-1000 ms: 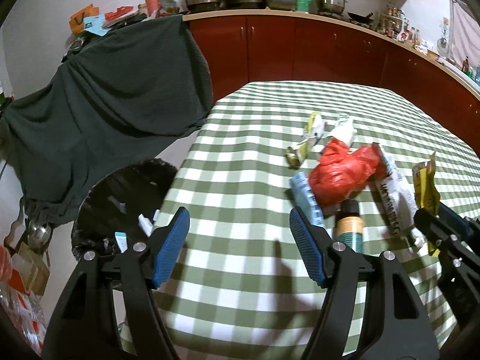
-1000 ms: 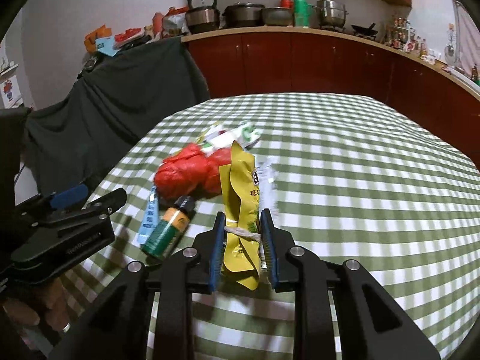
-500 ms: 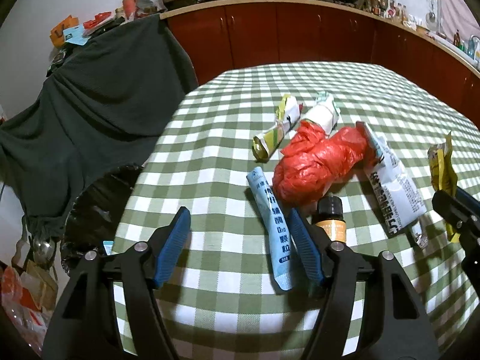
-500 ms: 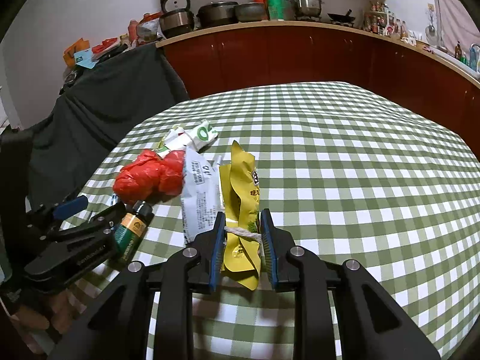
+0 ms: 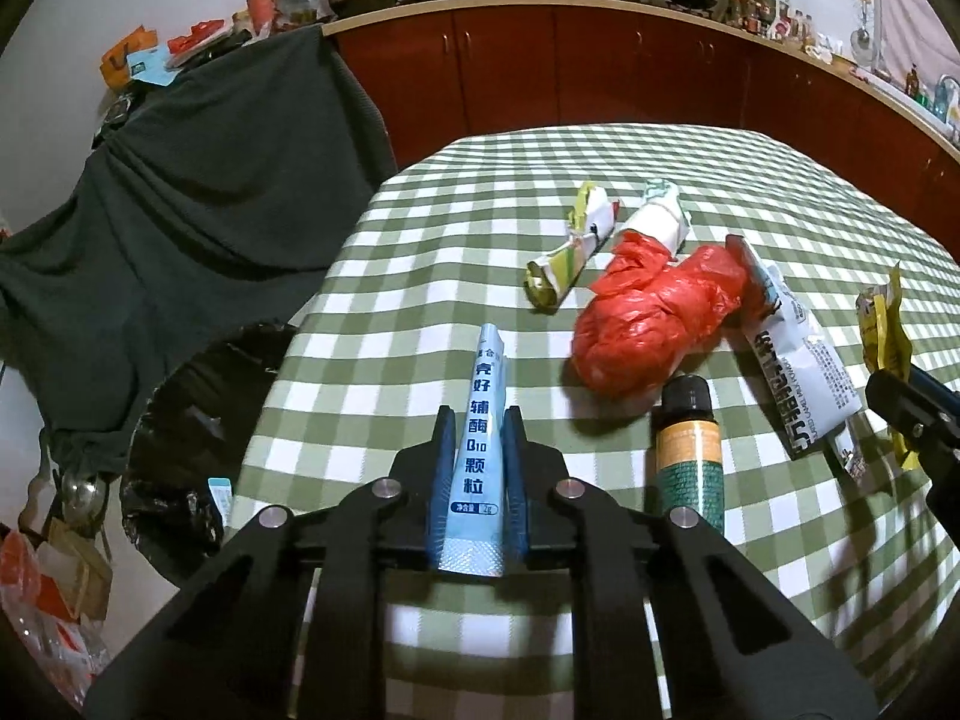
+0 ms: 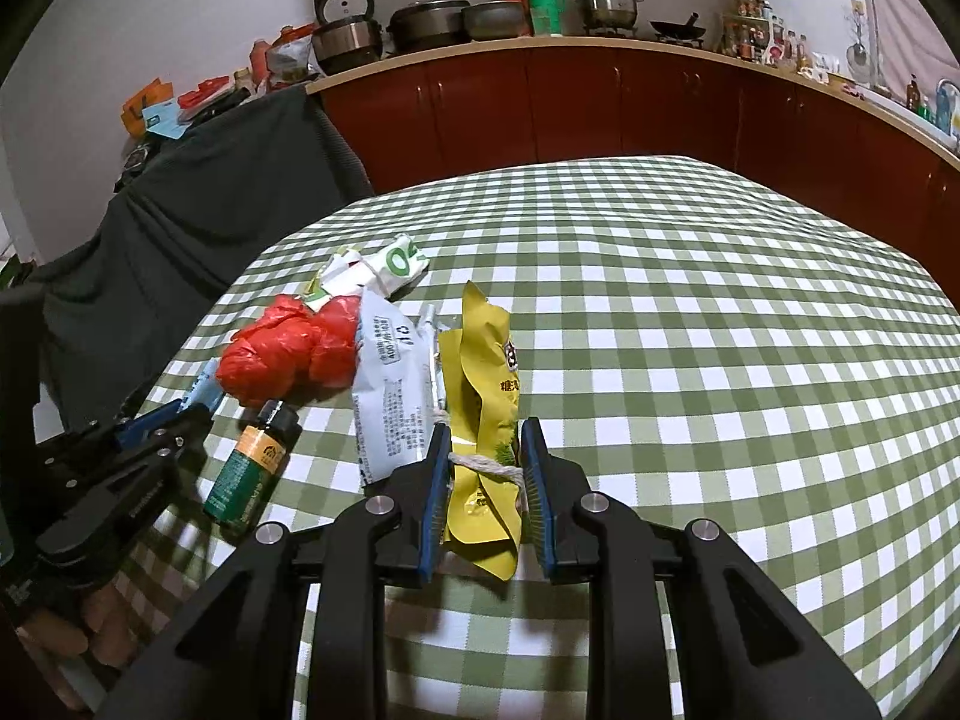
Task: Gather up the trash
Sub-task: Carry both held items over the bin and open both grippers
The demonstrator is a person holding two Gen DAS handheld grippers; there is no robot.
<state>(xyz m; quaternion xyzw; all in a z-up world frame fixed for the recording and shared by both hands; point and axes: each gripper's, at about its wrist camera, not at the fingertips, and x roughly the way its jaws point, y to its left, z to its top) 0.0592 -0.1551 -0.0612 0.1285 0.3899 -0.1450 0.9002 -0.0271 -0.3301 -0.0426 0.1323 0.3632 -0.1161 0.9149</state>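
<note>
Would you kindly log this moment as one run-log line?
left gripper: jaws just closed on blue sachet | right gripper: shut on yellow wrapper | red bag, bottle: on table

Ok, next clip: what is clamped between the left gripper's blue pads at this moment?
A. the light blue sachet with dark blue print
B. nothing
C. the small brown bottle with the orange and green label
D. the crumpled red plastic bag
A: in the left wrist view the left gripper, whose jaws have just closed, pinches the light blue sachet, while the red bag and the bottle lie free on the tablecloth.
</note>
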